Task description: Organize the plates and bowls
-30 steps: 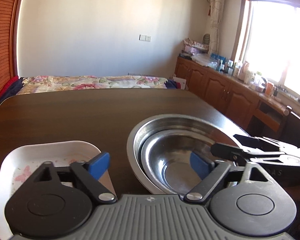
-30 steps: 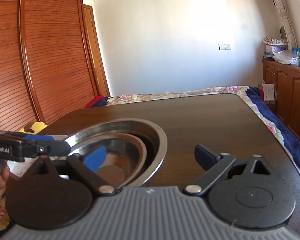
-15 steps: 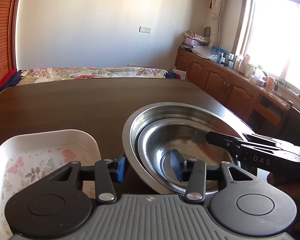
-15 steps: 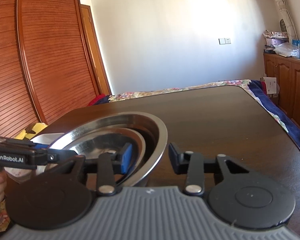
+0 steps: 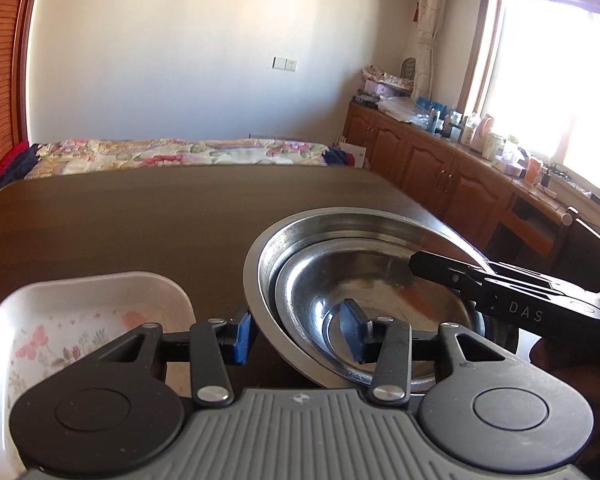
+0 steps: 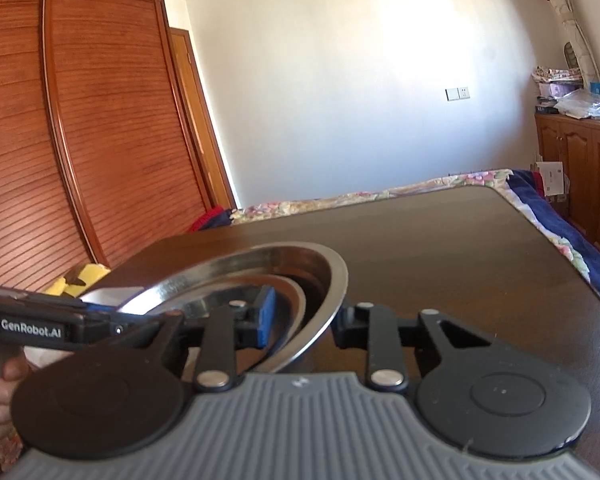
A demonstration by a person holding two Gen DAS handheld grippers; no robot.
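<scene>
Steel bowls (image 5: 364, 276) sit nested on the table (image 5: 148, 216); your left gripper (image 5: 296, 332) clamps their left rim, white plate (image 5: 80, 312) just beside. From the right, your right gripper (image 6: 302, 320) is closing onto the opposite rim (image 6: 336, 280), so lift level.

1. A dark wooden table (image 5: 148, 220) with rounded corners carries everything
2. A white tray (image 5: 100, 300) with a butterfly and flower print lies on it, at the near left of the left gripper (image 5: 296, 336)
3. A large steel bowl (image 5: 300, 240) with a smaller steel bowl (image 5: 360, 280) nested inside sits just right of the tray, its rim tilted in the right wrist view
</scene>
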